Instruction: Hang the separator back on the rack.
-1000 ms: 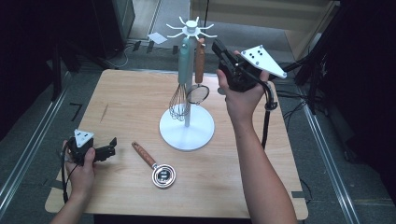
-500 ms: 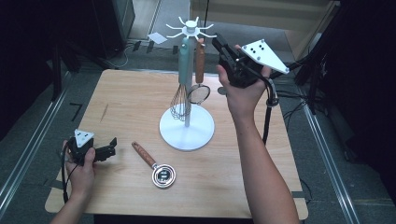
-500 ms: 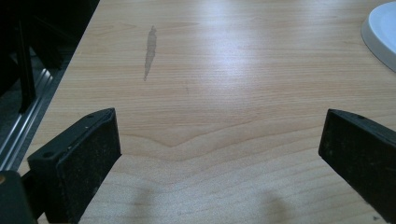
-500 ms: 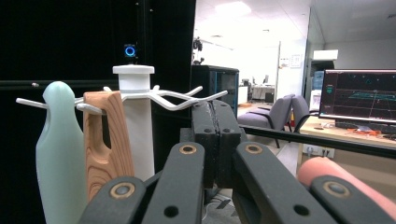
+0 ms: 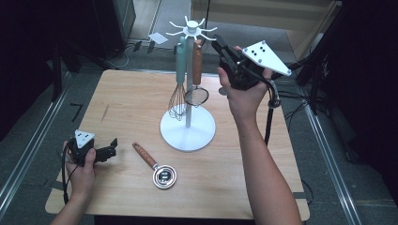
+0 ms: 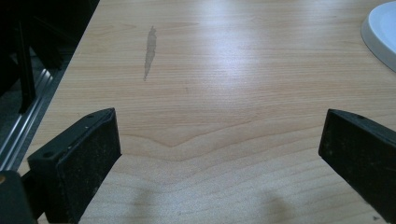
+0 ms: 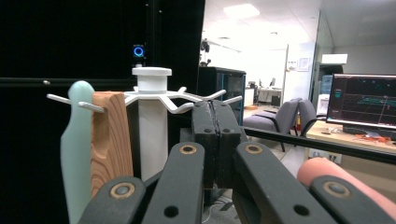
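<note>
A white hook stand (image 5: 188,129) rises from the middle of the table. A whisk with a teal handle (image 5: 179,63) and a small strainer with a wooden handle (image 5: 197,63) hang from it. A wooden-handled utensil with a round metal head (image 5: 164,177) lies flat in front of the base. My right gripper (image 5: 219,44) is held up beside the stand's top, shut with nothing in it. In the right gripper view the closed gripper (image 7: 215,114) sits just right of the stand's pole (image 7: 152,135). My left gripper (image 5: 111,146) rests low at the table's left, open and empty (image 6: 219,154).
The wooden table (image 5: 122,101) has dark floor and metal rails on both sides. The stand's base edge (image 6: 380,32) shows at the upper right of the left gripper view. A cable (image 5: 270,117) hangs from the right gripper past the table's right edge.
My right gripper has risen slightly beside the stand's top. The left gripper and the utensil on the table have stayed put.
</note>
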Demonstrator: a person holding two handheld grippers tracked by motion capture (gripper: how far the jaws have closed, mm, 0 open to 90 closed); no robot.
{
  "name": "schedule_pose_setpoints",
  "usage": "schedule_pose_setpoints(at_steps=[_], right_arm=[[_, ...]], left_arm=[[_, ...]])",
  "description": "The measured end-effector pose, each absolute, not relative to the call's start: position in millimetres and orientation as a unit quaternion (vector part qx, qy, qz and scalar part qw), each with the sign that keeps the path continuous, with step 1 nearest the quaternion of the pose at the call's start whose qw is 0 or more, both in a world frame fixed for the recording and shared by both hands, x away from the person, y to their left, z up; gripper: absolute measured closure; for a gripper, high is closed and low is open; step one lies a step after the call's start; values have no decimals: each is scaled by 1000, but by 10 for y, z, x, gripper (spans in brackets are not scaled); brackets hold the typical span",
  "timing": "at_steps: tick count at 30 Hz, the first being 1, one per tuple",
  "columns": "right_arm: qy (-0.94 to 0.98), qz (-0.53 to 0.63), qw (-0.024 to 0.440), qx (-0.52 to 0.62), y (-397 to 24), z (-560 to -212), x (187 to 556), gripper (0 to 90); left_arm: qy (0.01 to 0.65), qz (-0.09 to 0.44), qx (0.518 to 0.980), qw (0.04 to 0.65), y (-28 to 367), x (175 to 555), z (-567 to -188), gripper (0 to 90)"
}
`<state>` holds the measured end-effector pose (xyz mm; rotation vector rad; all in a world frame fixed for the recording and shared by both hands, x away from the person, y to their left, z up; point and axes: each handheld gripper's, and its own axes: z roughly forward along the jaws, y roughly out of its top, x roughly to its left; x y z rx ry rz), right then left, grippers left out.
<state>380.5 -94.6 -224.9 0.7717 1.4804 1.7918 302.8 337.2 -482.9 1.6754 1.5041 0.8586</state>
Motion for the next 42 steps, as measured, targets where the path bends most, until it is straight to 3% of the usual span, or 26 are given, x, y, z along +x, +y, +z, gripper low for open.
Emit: schedule_pose_setpoints(at_steps=[30, 42], right_arm=[[574, 694, 333, 279, -848, -2252, 3637, 900], [606, 666, 330, 284, -966, -2607, 3453, 879]], left_arm=[[582, 333, 649, 359, 3374, 3028, -4829, 0], [583, 336, 647, 359, 3366, 3030, -4833, 0]])
